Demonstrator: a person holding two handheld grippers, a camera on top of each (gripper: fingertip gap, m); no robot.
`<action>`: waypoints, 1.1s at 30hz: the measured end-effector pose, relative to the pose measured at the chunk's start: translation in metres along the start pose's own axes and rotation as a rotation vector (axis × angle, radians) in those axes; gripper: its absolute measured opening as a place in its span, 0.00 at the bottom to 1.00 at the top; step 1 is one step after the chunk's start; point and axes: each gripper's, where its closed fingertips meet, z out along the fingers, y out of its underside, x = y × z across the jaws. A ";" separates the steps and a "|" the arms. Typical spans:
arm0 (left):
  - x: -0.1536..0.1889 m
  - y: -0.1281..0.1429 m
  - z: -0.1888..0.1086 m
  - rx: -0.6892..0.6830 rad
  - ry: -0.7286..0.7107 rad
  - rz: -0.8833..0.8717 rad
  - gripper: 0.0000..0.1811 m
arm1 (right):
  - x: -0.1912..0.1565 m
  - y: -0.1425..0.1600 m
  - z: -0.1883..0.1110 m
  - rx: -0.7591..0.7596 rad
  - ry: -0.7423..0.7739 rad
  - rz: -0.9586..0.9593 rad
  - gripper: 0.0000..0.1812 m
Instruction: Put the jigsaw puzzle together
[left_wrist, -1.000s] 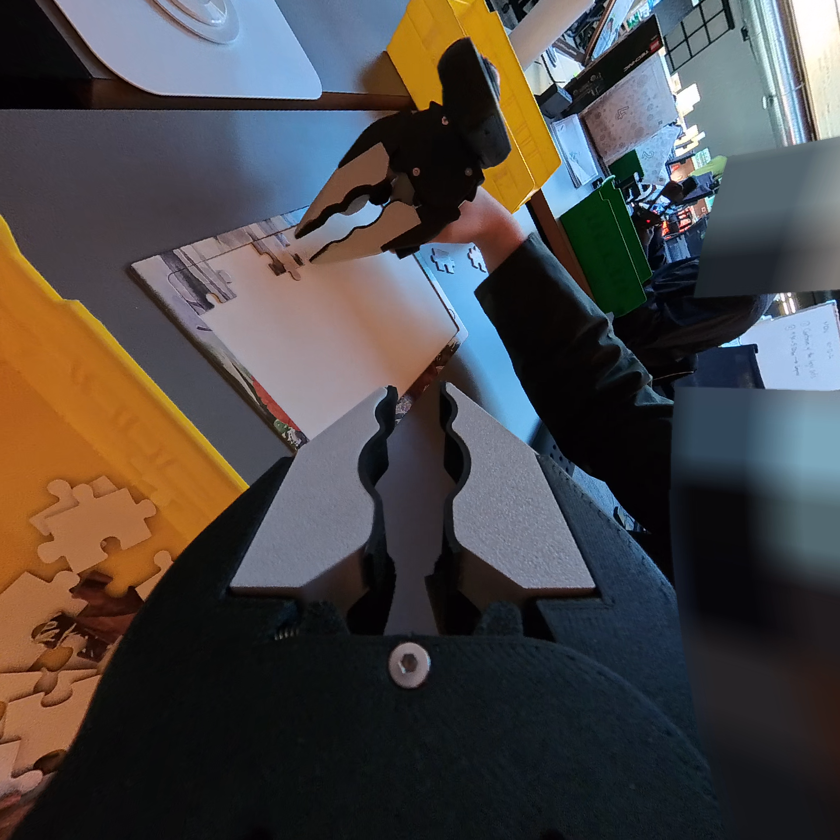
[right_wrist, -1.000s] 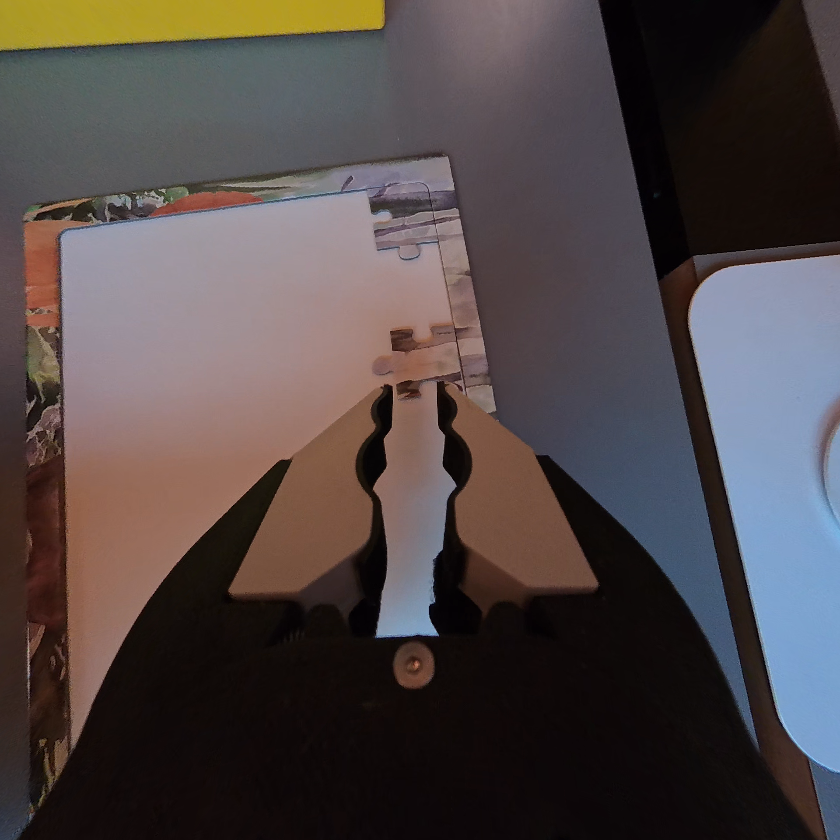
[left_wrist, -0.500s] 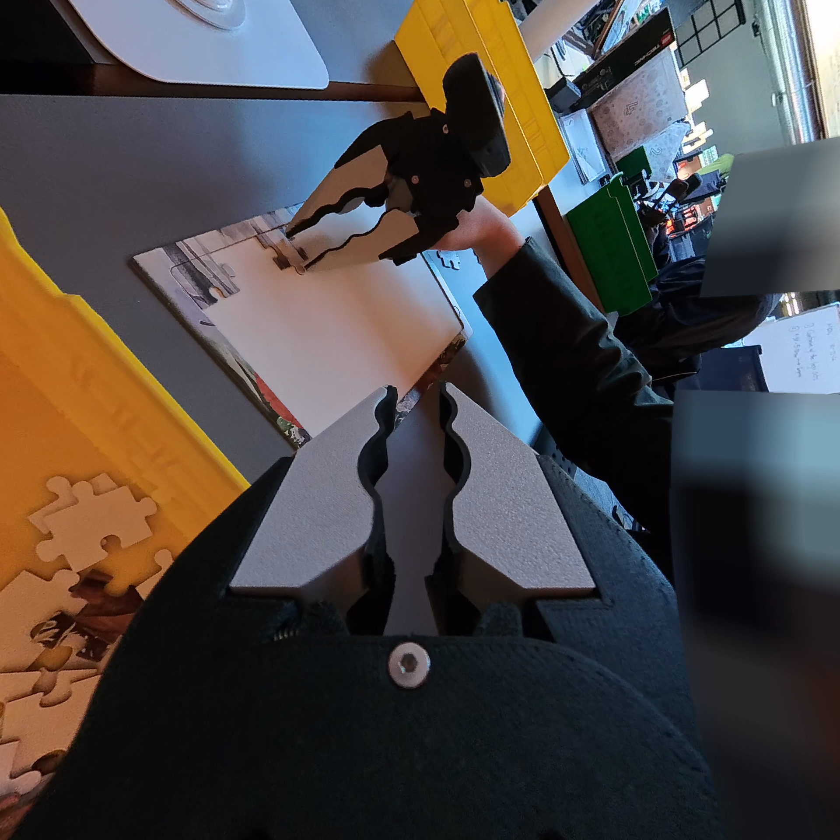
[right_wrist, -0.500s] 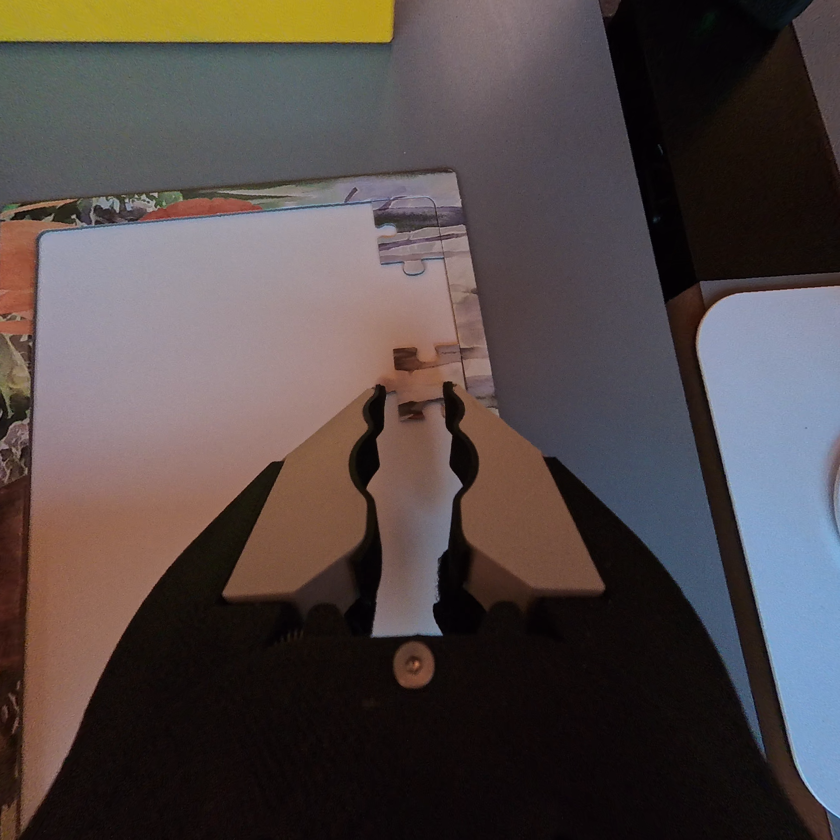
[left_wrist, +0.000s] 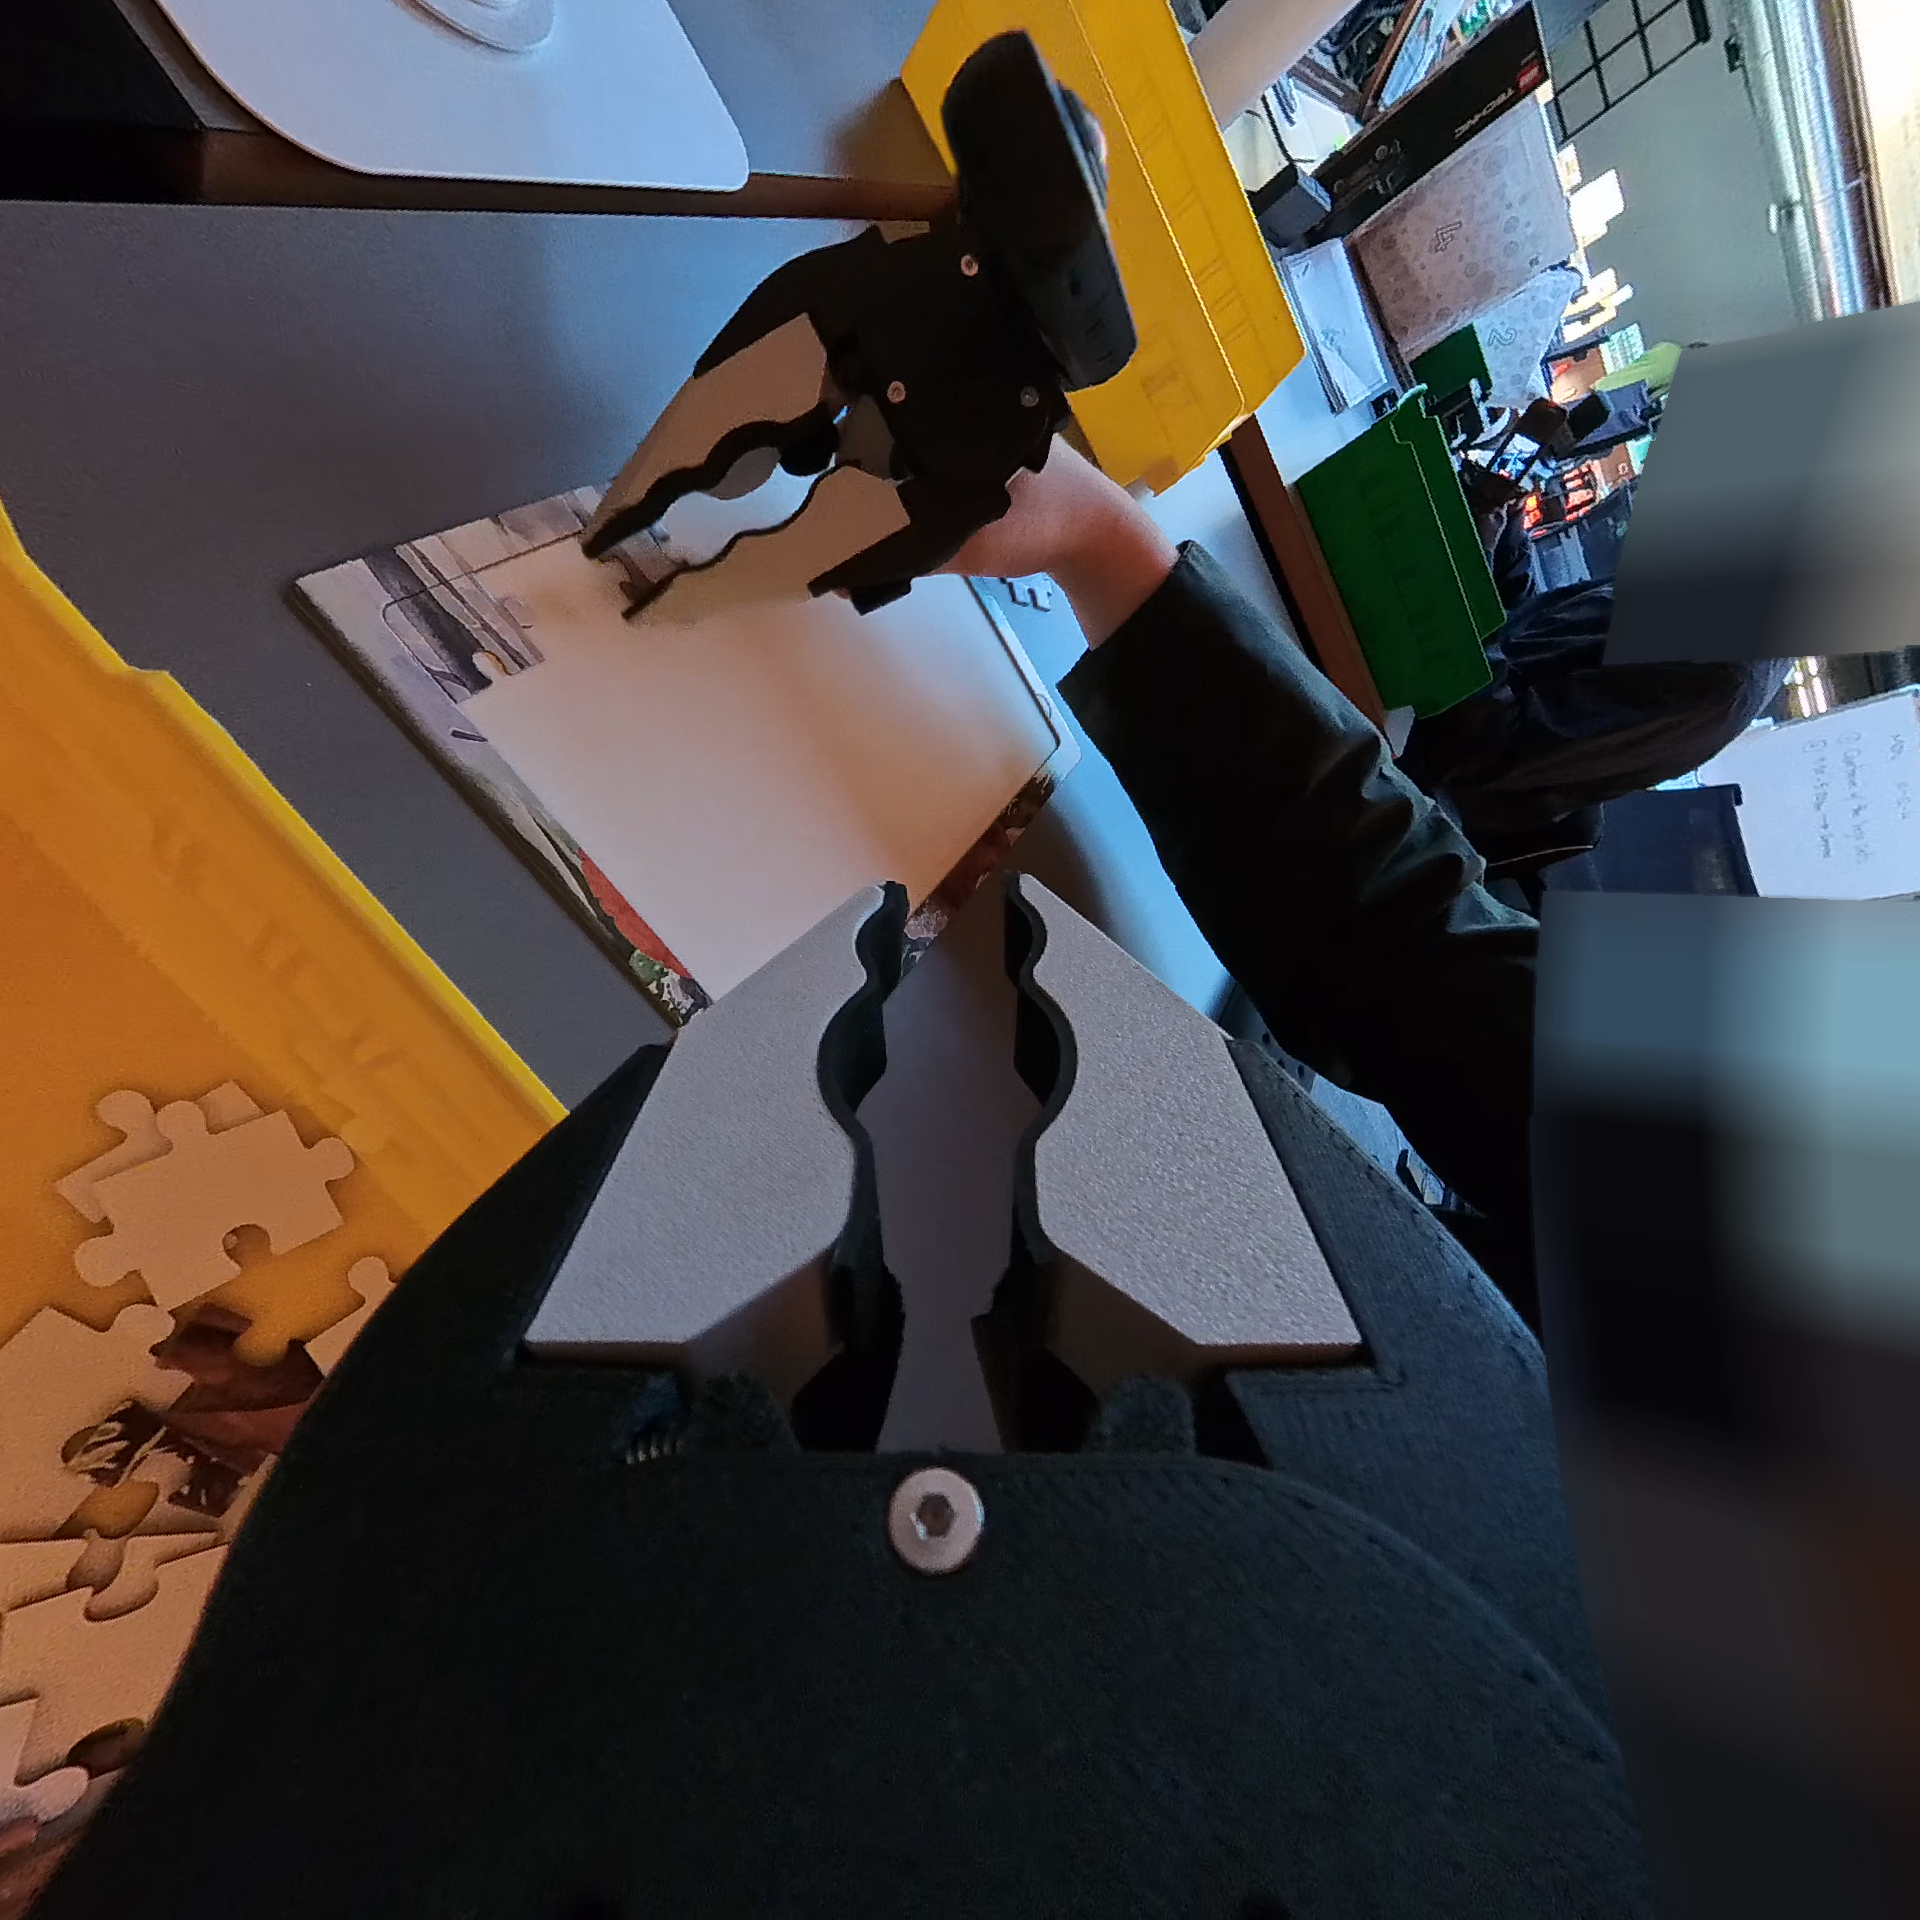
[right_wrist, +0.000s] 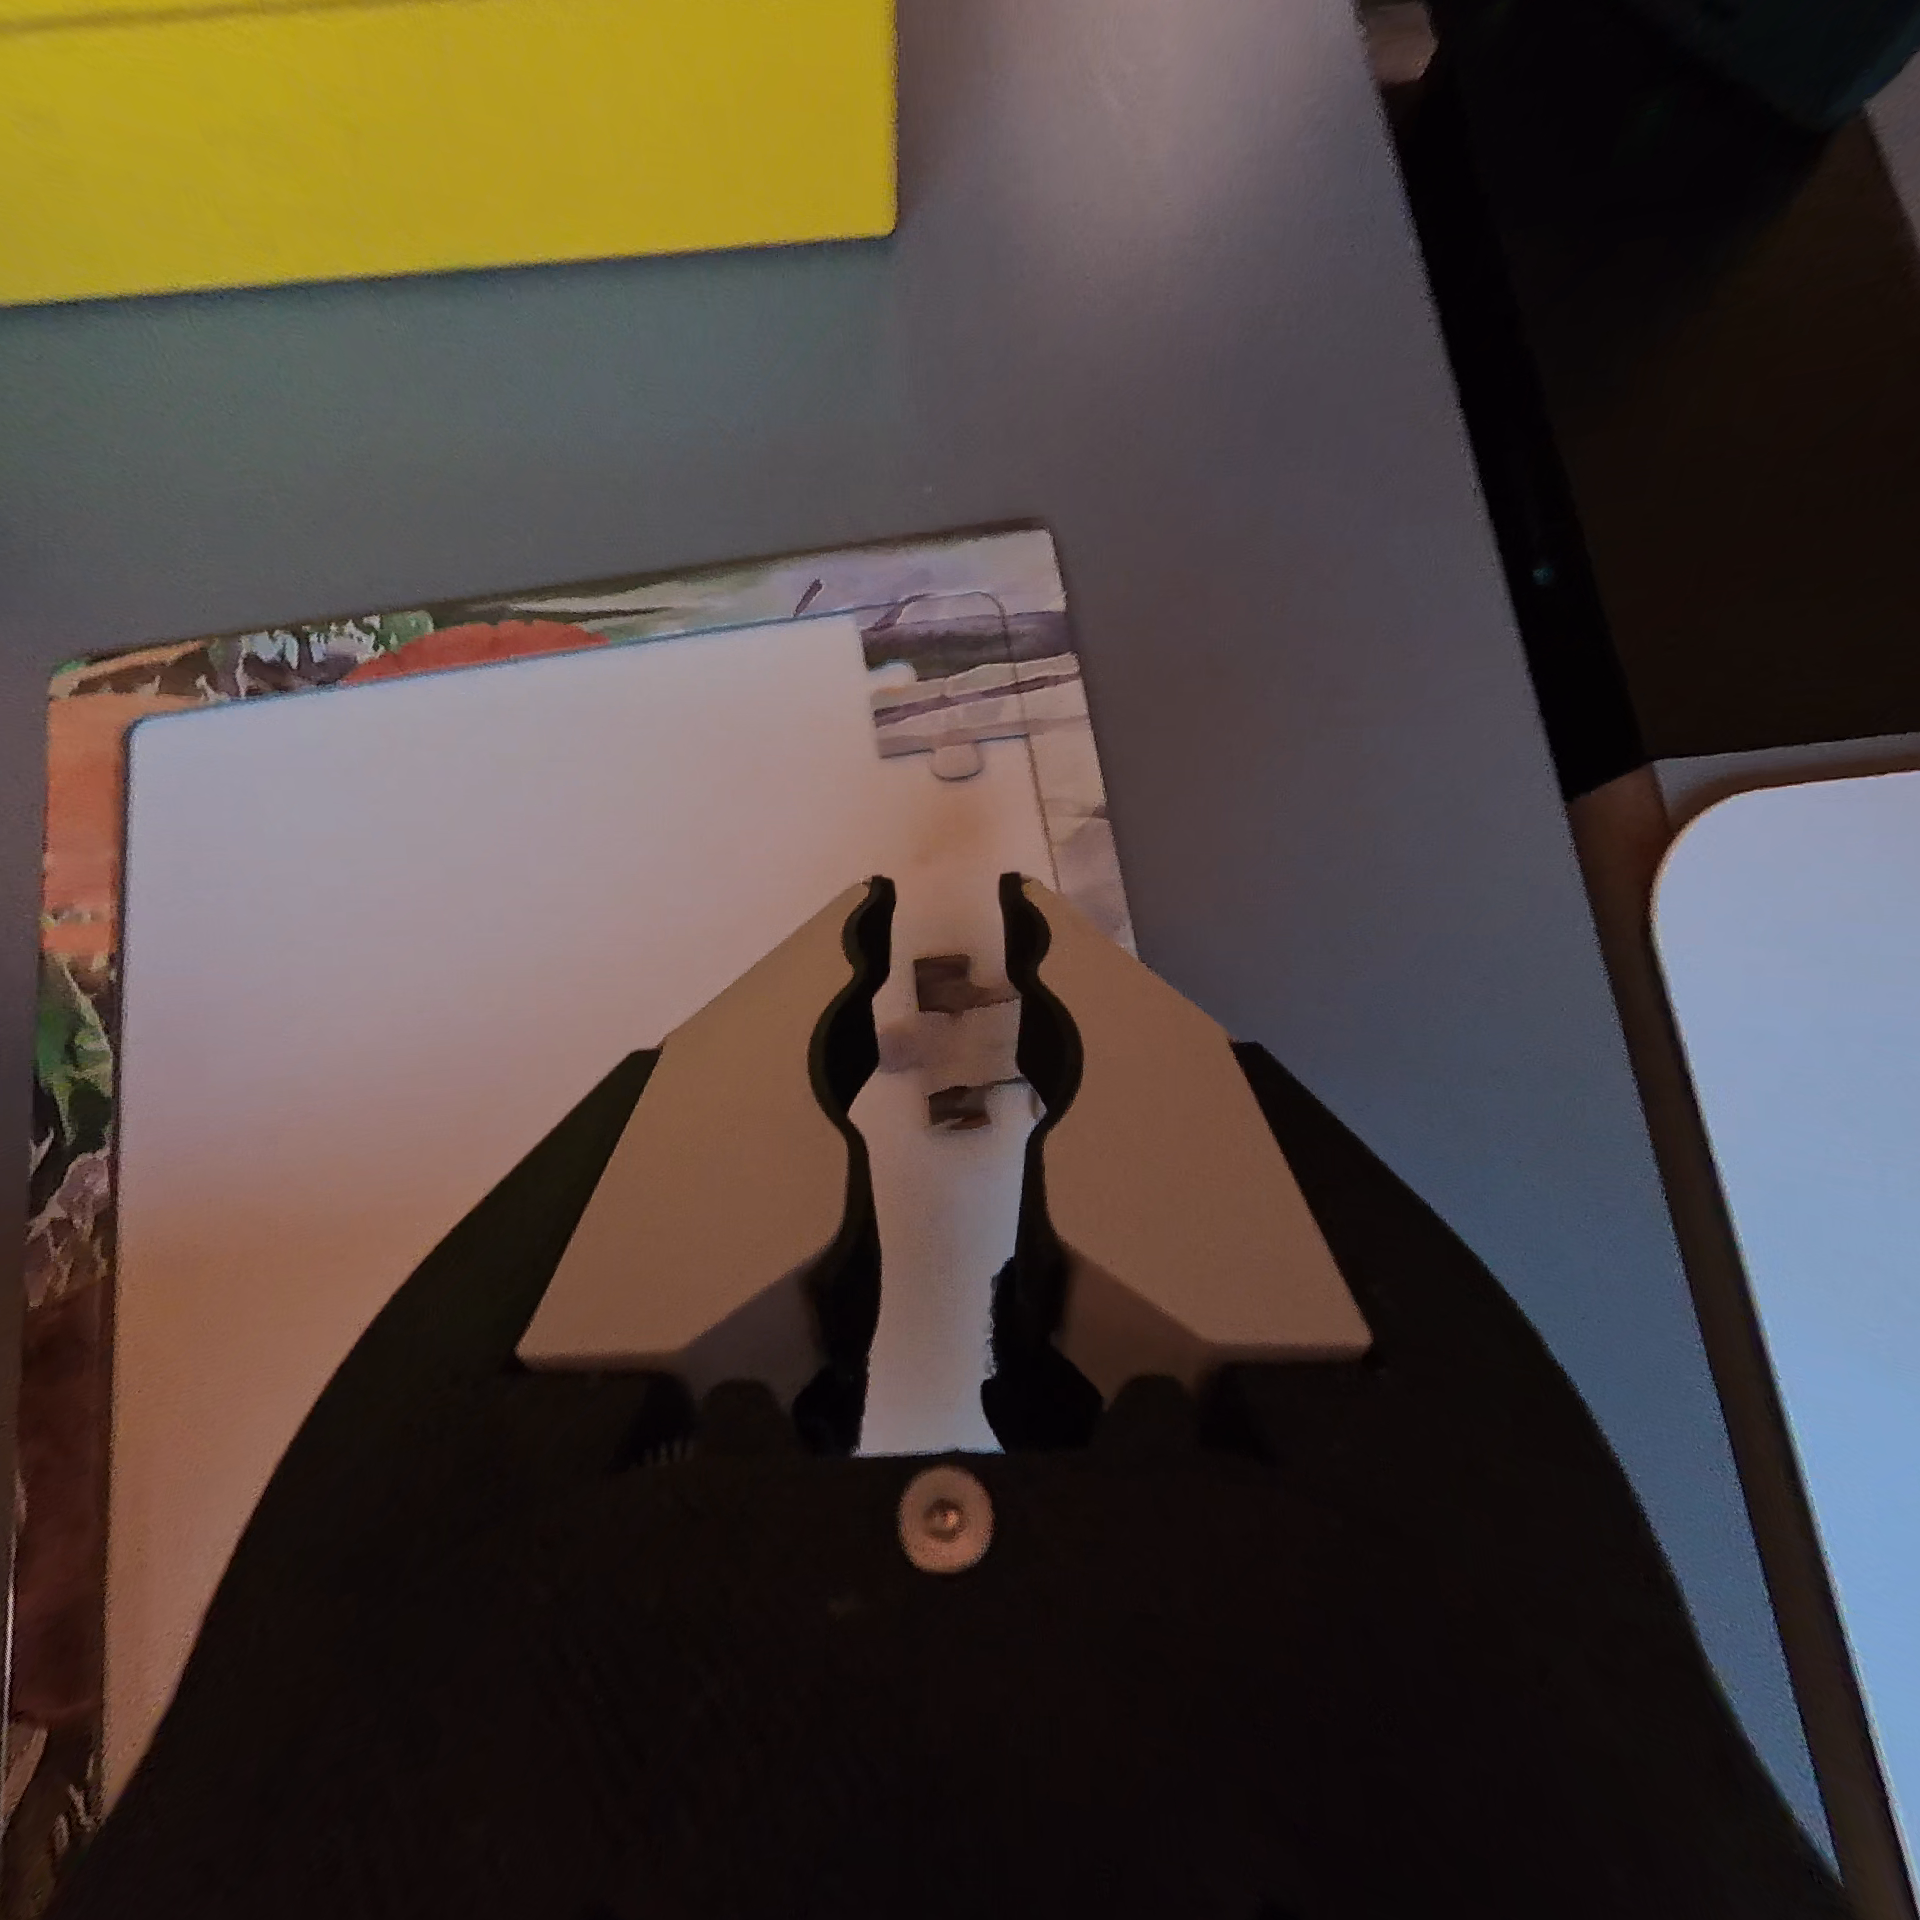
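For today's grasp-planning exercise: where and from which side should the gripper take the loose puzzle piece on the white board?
Probably pinch the puzzle piece across its opposite side edges, coming down from above. It lies flat on the white board, offering only thin edges. The open right gripper straddles it so.

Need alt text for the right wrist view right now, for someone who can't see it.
The open right gripper hovers over a loose puzzle piece lying on the white puzzle board, near its right edge. One corner piece already sits in the picture-bordered frame; a yellow bin lies beyond on the grey table.
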 end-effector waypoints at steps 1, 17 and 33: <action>0.000 0.000 0.000 0.001 0.000 0.000 0.09 | -0.002 0.003 0.002 -0.017 -0.007 -0.008 0.12; 0.001 -0.001 -0.001 0.002 0.005 -0.004 0.09 | 0.005 0.018 -0.015 -0.014 0.003 0.019 0.12; 0.001 -0.001 -0.001 0.002 0.004 -0.005 0.10 | 0.011 0.035 -0.041 0.063 0.058 0.039 0.17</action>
